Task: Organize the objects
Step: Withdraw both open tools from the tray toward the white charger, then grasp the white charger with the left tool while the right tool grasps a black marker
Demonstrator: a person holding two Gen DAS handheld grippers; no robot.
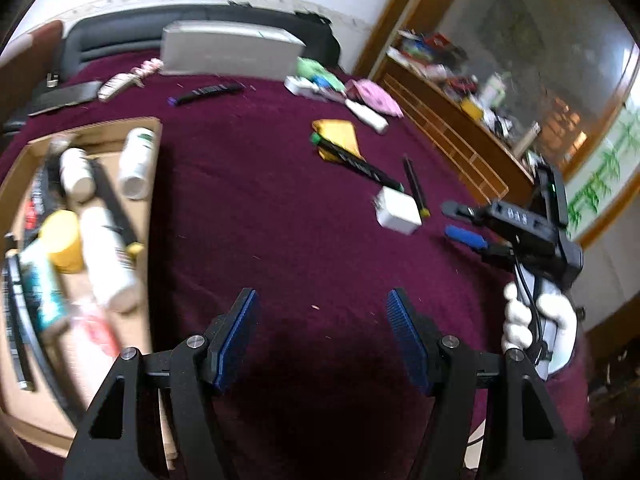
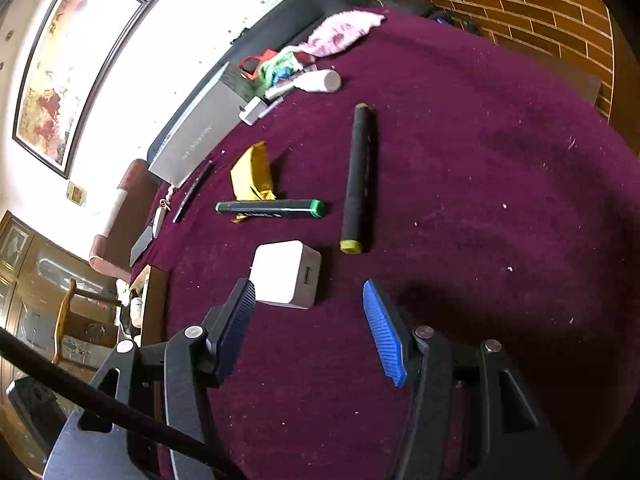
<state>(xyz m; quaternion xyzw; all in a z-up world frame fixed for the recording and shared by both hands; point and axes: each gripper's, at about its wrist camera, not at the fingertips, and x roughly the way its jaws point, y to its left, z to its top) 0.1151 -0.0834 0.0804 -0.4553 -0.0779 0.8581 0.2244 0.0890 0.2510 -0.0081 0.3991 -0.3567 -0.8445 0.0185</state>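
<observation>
My right gripper (image 2: 308,300) stands open over the maroon cloth, nothing pressed between its blue pads. A white charger cube (image 2: 286,276) lies just beyond its left fingertip. Farther off lie a black marker with yellow ends (image 2: 358,178), a green-capped marker (image 2: 272,208) and a yellow cloth (image 2: 254,174). My left gripper (image 1: 320,312) is open and empty above bare cloth. To its left is a cardboard box (image 1: 154,184) holding several bottles and tubes. In the left wrist view the right gripper (image 1: 456,222), held by a white-gloved hand (image 1: 536,320), sits beside the charger cube (image 1: 398,210).
A silver box (image 2: 200,136), a small white plug (image 2: 252,110), a white bottle (image 2: 320,80) and a pink cloth (image 2: 344,32) lie along the far edge. A black pen (image 1: 208,92) and a dark sofa back (image 1: 192,20) are beyond. Wooden shelves (image 1: 448,120) stand to the right.
</observation>
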